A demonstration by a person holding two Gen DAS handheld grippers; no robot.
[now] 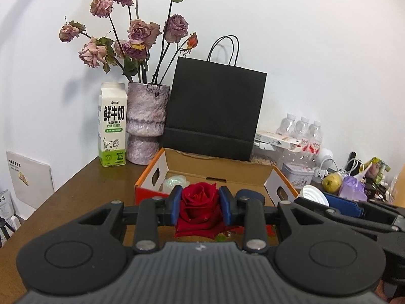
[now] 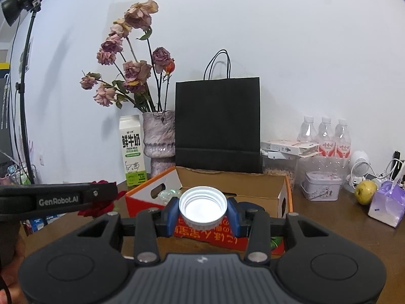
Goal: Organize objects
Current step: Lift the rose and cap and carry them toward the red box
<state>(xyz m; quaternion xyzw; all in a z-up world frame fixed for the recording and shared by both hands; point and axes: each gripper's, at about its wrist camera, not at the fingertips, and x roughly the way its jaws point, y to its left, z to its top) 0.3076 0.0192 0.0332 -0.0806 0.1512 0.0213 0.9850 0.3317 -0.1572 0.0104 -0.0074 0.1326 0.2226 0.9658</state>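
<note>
My left gripper (image 1: 200, 206) is shut on a red rose (image 1: 200, 202), its blue pads pressed against both sides of the bloom, held in front of an open cardboard box (image 1: 215, 174) with orange and white sides. In the right wrist view my right gripper (image 2: 203, 211) is shut on a white ribbed lid (image 2: 203, 207), hollow side toward the camera, just before the same box (image 2: 233, 181). The left gripper with its rose (image 2: 101, 204) shows at the left of that view. The right gripper and its white lid (image 1: 314, 195) show at the right of the left wrist view.
Behind the box stand a black paper bag (image 1: 215, 111), a purple vase of dried roses (image 1: 145, 124) and a milk carton (image 1: 112, 126). To the right are water bottles (image 2: 325, 136), a tin (image 2: 321, 185), a yellow-green fruit (image 2: 364, 191) and a purple pouch (image 2: 387, 206). A lamp stand (image 2: 24, 81) rises at left.
</note>
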